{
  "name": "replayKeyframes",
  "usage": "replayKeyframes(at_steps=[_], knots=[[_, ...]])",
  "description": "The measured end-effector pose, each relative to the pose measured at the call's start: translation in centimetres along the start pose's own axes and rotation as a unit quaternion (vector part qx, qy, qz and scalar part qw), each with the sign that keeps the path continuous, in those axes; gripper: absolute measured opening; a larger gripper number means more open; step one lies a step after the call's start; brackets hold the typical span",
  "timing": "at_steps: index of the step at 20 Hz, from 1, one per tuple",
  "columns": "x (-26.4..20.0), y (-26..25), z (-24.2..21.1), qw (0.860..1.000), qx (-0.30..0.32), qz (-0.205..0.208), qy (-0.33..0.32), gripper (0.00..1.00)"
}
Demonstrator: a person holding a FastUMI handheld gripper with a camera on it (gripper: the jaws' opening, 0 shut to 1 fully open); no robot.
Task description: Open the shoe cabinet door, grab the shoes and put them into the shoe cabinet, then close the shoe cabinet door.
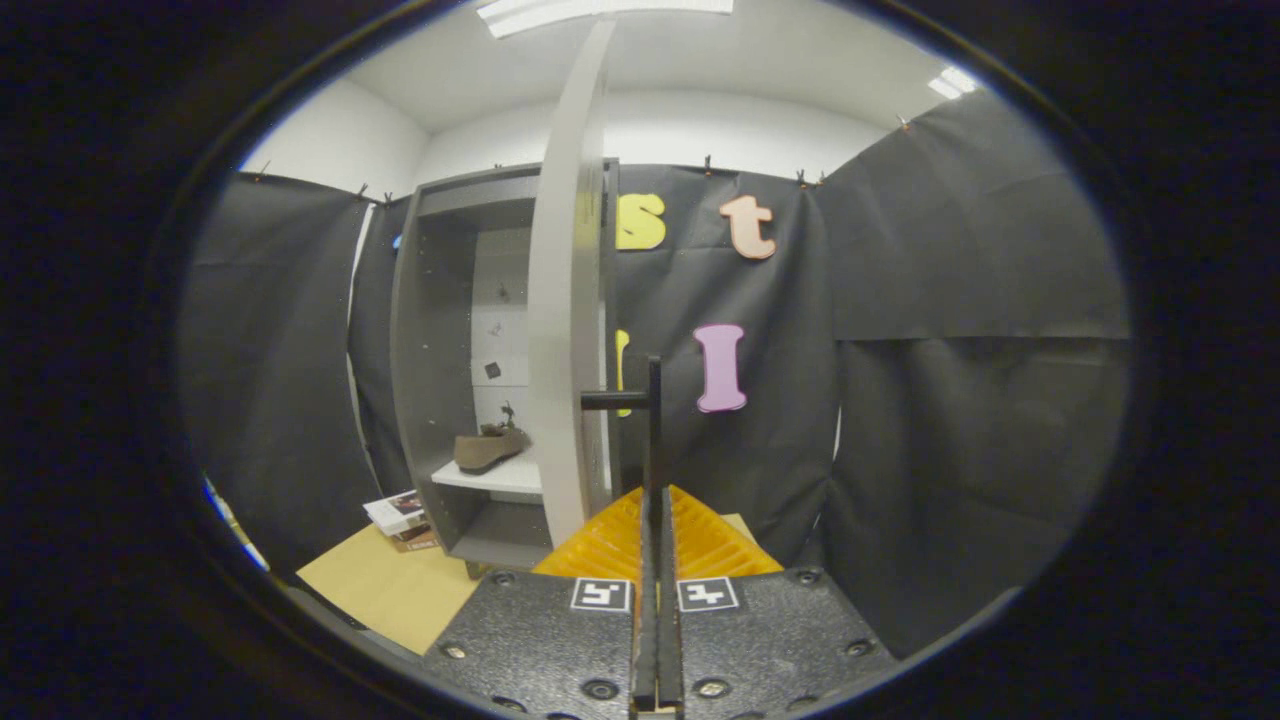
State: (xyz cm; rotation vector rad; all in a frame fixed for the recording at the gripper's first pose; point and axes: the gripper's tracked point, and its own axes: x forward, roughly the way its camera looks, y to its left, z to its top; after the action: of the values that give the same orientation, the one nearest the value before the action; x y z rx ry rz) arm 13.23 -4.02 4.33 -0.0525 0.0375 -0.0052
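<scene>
The camera rides on the gripper (657,520) and looks forward along its two fingers, which are pressed together on the thin bar of the door handle (652,420). It sits very near the open cabinet door (565,330), seeing it edge-on. To the left it looks into the cabinet (440,340), with a shoe (488,450) on a shelf.

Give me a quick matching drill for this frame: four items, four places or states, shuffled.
1. shoe
2. cabinet door
3. door handle
4. booklets

A. on the floor left of the cabinet
B. swung open, seen edge-on
C. between the gripper fingers, which are closed on it
D. on the white shelf inside

Pairs: 1-D, 2-B, 3-C, 4-A
</scene>
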Motion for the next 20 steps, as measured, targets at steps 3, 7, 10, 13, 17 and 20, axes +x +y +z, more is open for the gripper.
replayKeyframes(at_steps=[3,7,10,13,17,20], knots=[[-4.3,2.2,0.4,0.999,0.003,0.003,-0.038,0.04],[-8.4,5.2,0.1,0.997,-0.005,-0.024,-0.068,0.48],[-10.9,6.3,0.4,0.991,-0.036,-0.074,-0.105,0.88],[-11.0,8.9,-1.0,0.989,-0.038,-0.085,-0.118,1.0],[-9.2,12.9,-4.3,0.995,-0.004,-0.035,-0.089,1.0],[-6.7,14.8,-7.0,0.997,-0.009,-0.018,-0.07,1.0]])
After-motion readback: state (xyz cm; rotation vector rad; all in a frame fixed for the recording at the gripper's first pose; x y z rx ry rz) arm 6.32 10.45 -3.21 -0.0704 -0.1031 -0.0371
